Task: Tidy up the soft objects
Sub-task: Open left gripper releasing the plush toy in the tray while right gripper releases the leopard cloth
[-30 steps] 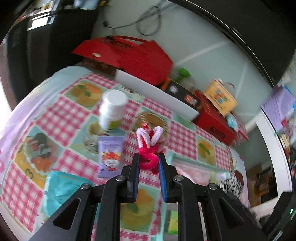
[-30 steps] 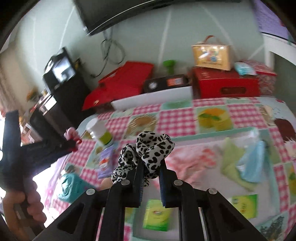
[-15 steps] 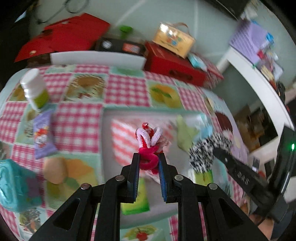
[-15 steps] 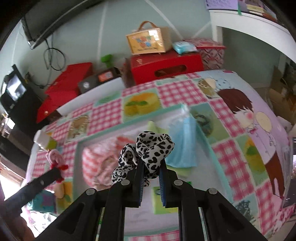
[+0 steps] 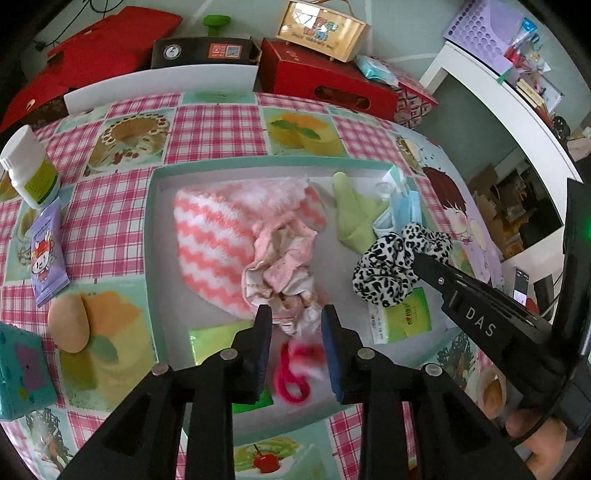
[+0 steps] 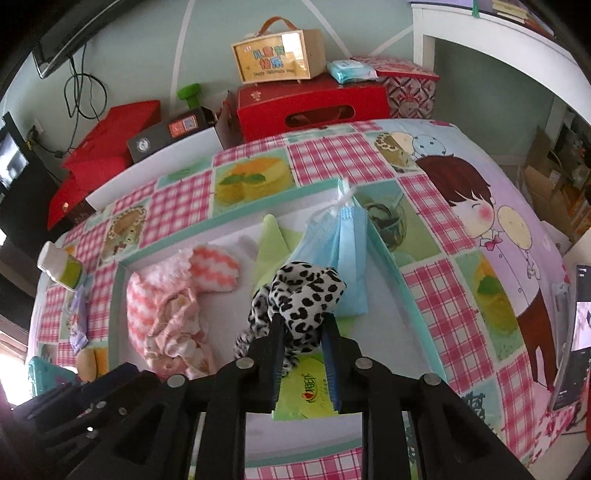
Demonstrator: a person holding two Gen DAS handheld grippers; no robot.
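A shallow white tray with a teal rim (image 5: 150, 206) (image 6: 391, 258) lies on the checked tablecloth. It holds a pink-and-white striped cloth (image 5: 218, 229) (image 6: 210, 264), a crumpled pink garment (image 5: 280, 266) (image 6: 170, 325), a green cloth (image 5: 351, 214), a blue face mask (image 6: 343, 254) and green packets (image 5: 406, 314). My left gripper (image 5: 295, 332) is open above the tray; a red-and-white pipe-cleaner toy (image 5: 295, 365), blurred, is below the jaws. My right gripper (image 6: 303, 332) is shut on a leopard-print scrunchie (image 6: 299, 295) (image 5: 391, 266) over the tray's right part.
On the cloth left of the tray are a white bottle (image 5: 29, 166), a purple sachet (image 5: 46, 251), a tan round object (image 5: 70, 325) and a teal box (image 5: 22, 373). Red boxes (image 5: 328, 81) and a yellow case (image 5: 321, 29) stand behind the table.
My left gripper has opened and let go of the pipe-cleaner toy, which now sits below it in the tray. My right gripper has moved over the tray, still holding the scrunchie.
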